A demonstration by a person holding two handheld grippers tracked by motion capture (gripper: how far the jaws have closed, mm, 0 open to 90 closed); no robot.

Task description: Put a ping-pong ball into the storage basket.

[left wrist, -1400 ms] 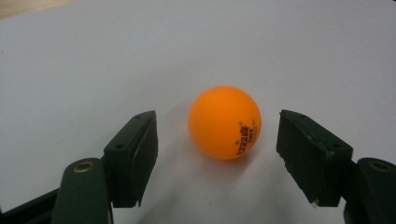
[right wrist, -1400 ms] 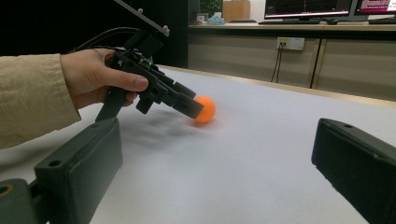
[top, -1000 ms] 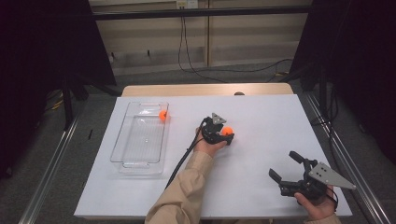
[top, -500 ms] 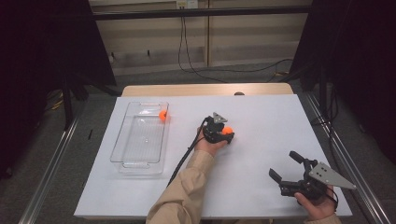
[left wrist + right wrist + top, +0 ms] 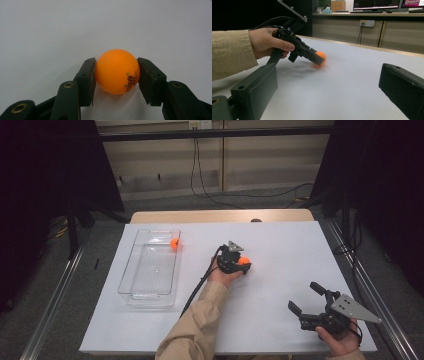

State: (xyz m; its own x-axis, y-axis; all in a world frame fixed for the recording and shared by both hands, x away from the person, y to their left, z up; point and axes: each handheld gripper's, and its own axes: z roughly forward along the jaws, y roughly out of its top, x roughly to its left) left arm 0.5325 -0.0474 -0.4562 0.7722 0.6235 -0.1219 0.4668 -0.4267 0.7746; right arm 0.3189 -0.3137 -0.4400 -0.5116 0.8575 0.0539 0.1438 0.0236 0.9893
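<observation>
- My left gripper [image 5: 116, 75] has just closed, pinching 1 orange ball [image 5: 117, 71] at mid-table [image 5: 280, 240]; print on it unreadable
- 2nd orange ball [image 5: 174, 243] in clear tray [image 5: 150, 292]
- My right gripper [image 5: 311, 301] – jaws spread, nothing between

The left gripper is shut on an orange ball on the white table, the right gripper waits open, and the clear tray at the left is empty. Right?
Not quite: the clear tray is not empty. The high view shows a second orange ball in its far right corner. The rest holds: the left gripper is shut on an orange ball on the white table, and the right gripper waits open.
</observation>
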